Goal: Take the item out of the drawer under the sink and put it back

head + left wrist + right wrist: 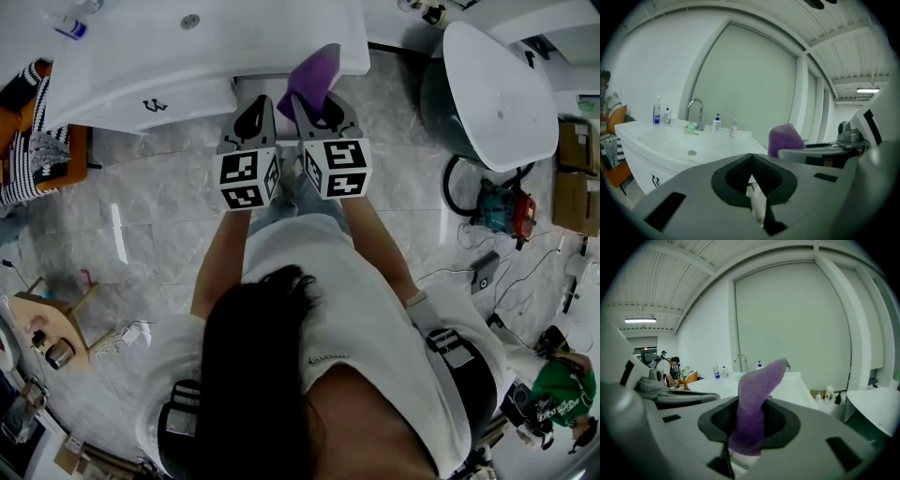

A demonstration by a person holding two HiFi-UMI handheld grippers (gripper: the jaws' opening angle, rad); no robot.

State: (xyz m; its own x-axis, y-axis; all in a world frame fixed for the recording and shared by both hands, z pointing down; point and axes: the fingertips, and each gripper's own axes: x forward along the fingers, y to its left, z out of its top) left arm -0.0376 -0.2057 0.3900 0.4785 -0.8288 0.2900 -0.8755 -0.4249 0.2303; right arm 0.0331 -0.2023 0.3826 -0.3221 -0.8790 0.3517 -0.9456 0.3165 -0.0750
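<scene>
Purple cloth [755,394] is sitting clamped between the jaws of the right gripper [313,105], which are pressing on its lower part while the free end is rising past the tips and leaning over to the right in the right gripper view. From the head view the cloth [315,73] is showing against the front edge of the white sink counter [141,66], held up in the air in front of it. The left gripper [751,157] is riding just beside the right one, its jaws meeting at the tips and carrying nothing between them; from above, the two are pointing side by side at the sink, each with its marker cube [247,178] facing the camera. The person's arms are reaching forward from a white top over a pale marble floor [159,197]. On the counter a chrome faucet [696,111] is standing behind the basin, with several small bottles [656,110] lined up alongside it. A large white rounded fixture [497,94] is standing to the right of the sink, and a red and teal machine [502,208] is lying on the floor near it.
</scene>
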